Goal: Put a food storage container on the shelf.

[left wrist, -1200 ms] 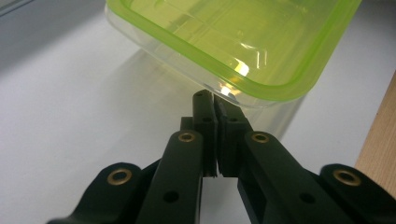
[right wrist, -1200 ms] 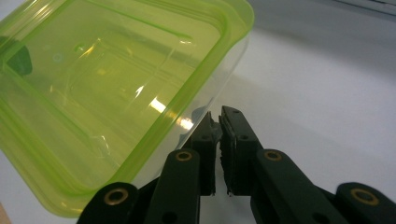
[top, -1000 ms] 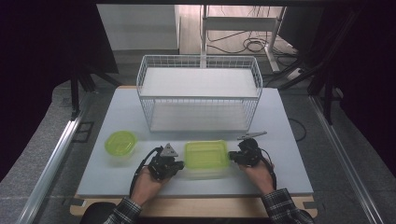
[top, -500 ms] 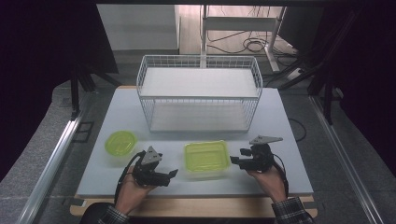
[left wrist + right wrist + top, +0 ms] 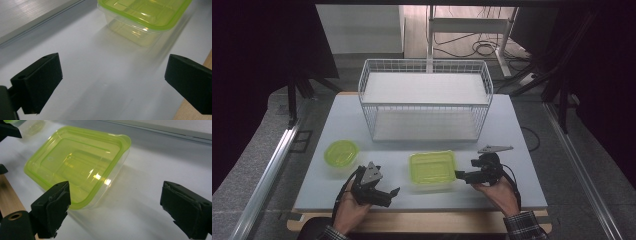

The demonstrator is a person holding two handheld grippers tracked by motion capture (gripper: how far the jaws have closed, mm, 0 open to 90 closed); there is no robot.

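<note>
A clear rectangular container with a lime-green lid (image 5: 432, 167) rests on the white table near its front edge. My left gripper (image 5: 393, 194) is to its left, apart from it, with the jaws pointing right. In the left gripper view the container (image 5: 145, 17) lies ahead and my left gripper (image 5: 112, 82) is wide open over bare table. My right gripper (image 5: 460, 175) points left at the container's right side. In the right gripper view the container's near corner (image 5: 77, 165) sits by the left jaw, untouched, and my right gripper (image 5: 115, 207) is open. Both pairs of jaws have just been opening, with nothing held.
A white wire basket shelf (image 5: 424, 65) stands behind the container at mid-table. A small round lime-green container (image 5: 341, 152) sits at the front left. The wooden front edge (image 5: 422, 222) runs under both hands.
Both grippers were closed against the container's two ends. They have opened and drawn outward, left one to the left, right one to the right. The container stays on the table.
</note>
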